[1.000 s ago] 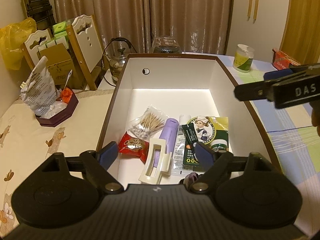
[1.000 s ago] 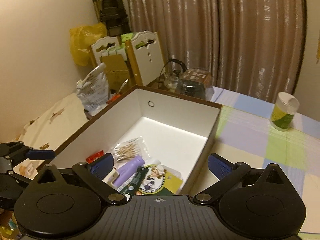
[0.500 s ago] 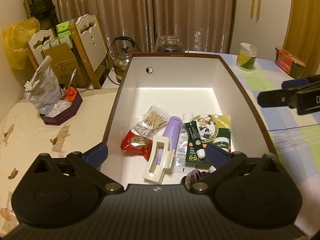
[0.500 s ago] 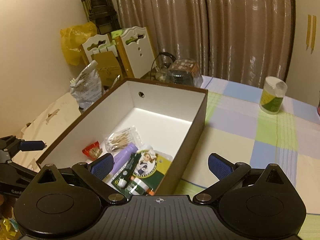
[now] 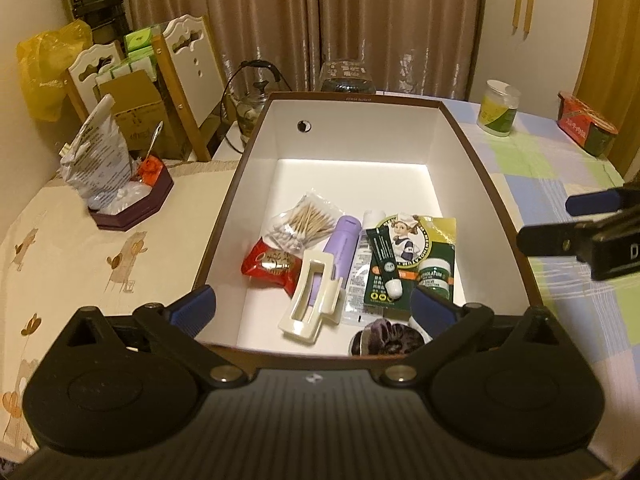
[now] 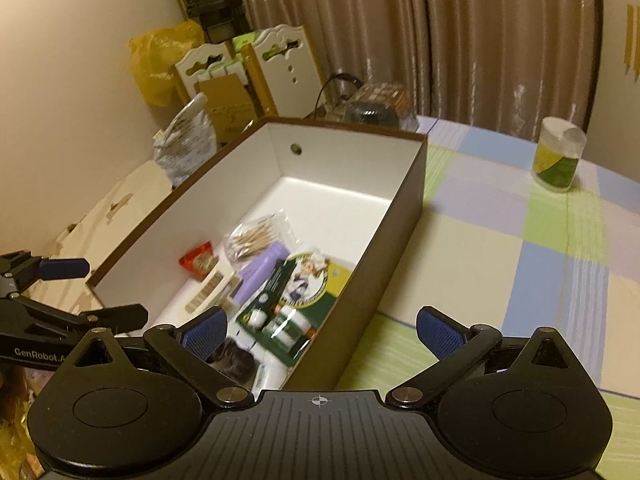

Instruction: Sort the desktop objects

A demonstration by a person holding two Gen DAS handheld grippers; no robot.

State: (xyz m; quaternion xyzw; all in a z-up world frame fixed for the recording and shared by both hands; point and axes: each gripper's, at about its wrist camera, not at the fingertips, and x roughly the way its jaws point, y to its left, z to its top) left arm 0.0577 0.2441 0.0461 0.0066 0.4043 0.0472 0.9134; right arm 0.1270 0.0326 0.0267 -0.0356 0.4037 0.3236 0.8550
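Both hand-held grippers hang empty over a brown box on the desk, the left hand-held gripper spread wide above the near end and the right hand-held gripper equally wide astride the box's right wall. Over the past second both have drawn back and upward, and nothing has left with them. Sorted items lie bunched at the near end: a bag of cotton swabs, a purple tube, a red packet, a cream clip, a green carded salve pack and what appears to be a dark purple scrunchie, half hidden by the gripper. The retreat suggests the latest deposit is done; a white-lidded jar stands apart on the checked cloth, possibly next.
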